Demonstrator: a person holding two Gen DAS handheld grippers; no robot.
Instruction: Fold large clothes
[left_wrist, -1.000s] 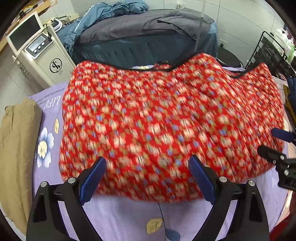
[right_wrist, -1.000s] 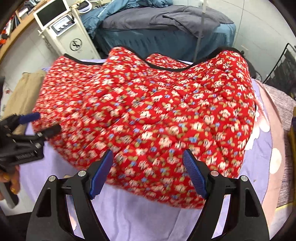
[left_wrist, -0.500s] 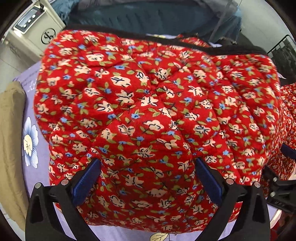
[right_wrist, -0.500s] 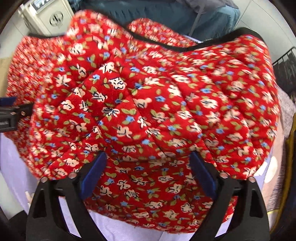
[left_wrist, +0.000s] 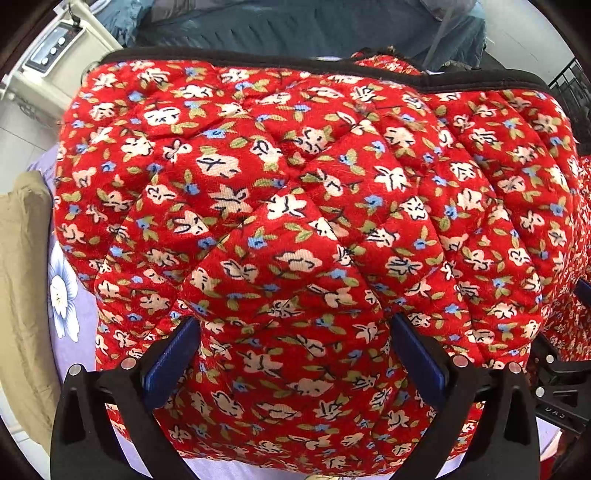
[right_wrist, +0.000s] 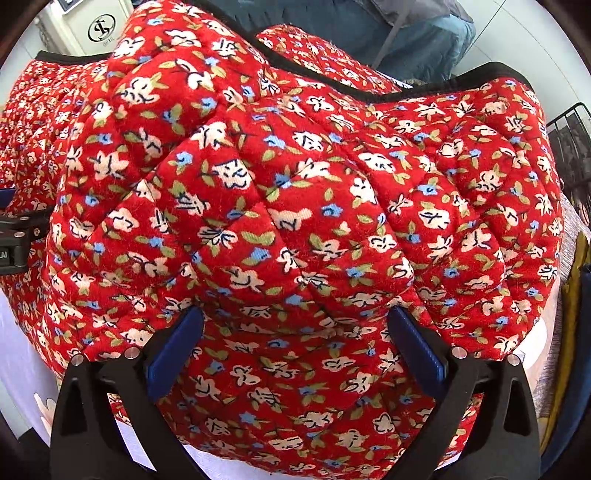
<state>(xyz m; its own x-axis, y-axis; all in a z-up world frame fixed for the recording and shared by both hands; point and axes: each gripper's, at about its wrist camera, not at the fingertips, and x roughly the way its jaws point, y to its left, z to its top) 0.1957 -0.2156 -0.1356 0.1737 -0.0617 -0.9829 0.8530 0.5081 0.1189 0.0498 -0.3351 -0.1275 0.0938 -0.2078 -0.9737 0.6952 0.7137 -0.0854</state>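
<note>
Red quilted floral jacket (left_wrist: 295, 206) with black edge trim fills both views, bunched on a lilac flowered sheet (left_wrist: 70, 321). Left claw (left_wrist: 291, 354) spread wide, blue pads (left_wrist: 168, 360) either side of a padded fold, fabric bulging between; grip not closed. Right claw (right_wrist: 291, 347) likewise wide apart over the near hem, pads (right_wrist: 417, 350) pressed against cloth. Tan garment (left_wrist: 22, 295) at left edge. Cream machine (right_wrist: 92, 29) far left, round black logo, letters unreadable. Dark blue bed (left_wrist: 295, 26) at far side.
</note>
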